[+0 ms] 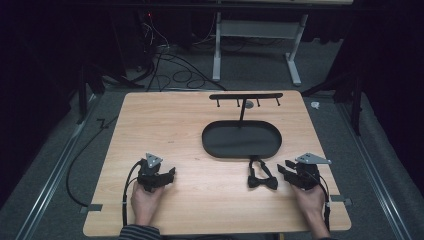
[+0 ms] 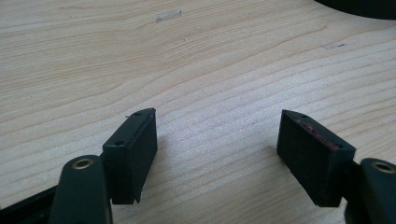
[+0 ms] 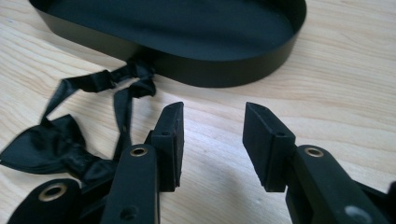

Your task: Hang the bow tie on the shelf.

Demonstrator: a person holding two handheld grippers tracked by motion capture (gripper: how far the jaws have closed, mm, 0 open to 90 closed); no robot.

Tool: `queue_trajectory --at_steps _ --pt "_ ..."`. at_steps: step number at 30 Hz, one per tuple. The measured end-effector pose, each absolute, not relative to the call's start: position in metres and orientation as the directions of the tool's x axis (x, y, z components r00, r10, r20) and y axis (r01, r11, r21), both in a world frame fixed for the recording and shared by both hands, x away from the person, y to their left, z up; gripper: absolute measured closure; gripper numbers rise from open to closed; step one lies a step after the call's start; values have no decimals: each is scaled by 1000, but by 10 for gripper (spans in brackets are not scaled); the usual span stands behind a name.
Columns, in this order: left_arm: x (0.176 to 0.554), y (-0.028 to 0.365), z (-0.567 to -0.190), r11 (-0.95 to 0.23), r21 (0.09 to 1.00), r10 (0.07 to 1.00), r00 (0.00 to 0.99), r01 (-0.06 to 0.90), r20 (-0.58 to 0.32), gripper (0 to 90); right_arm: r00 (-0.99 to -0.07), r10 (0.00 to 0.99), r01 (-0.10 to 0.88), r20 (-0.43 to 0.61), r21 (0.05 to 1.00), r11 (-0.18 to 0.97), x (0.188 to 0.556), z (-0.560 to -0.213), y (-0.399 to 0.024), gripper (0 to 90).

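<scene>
So your right gripper (image 1: pixel 289 169) is sitting just to the right of the black bow tie (image 1: pixel 262 182), not touching it as far as I can see. In the right gripper view the jaws stand apart with only bare wood between them, and the bow tie (image 3: pixel 56 144) lies off to the side of one jaw, its strap looped up toward the oval tray (image 3: pixel 196 70). Nothing is pinched.

The bow tie lies flat on the table (image 1: pixel 200 210), right in front of the tray's (image 1: pixel 215 145) near rim, with the strap end almost reaching that rim. Behind the tray there's a little black hook rack (image 1: pixel 245 96) on a post, standing at the tray's far edge.

Your left gripper (image 1: pixel 167 175) is well off to the left of the tray, on the near side, resting low over the wood. Its jaws are wide apart too, with just table (image 2: pixel 210 93) grain between the pads (image 2: pixel 140 144). A corner of the tray (image 2: pixel 359 7) peeks in at the top of the left gripper view.
</scene>
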State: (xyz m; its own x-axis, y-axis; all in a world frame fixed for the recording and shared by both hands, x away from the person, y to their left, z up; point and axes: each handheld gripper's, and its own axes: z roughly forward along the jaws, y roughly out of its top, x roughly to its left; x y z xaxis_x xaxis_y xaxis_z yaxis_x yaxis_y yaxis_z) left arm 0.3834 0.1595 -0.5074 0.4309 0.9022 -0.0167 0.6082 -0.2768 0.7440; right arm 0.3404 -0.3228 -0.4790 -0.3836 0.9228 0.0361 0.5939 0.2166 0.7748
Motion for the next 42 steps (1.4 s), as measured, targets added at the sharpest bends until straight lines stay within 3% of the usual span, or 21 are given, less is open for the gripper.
queue_trajectory --at_steps 23,42 --pt "383 159 -507 -277 744 902 431 608 -17 293 -475 879 567 43 779 268 346 -464 -294 610" --pt "383 160 -507 -277 743 902 431 609 -18 292 -491 869 607 60 739 292 362 -476 -279 607"
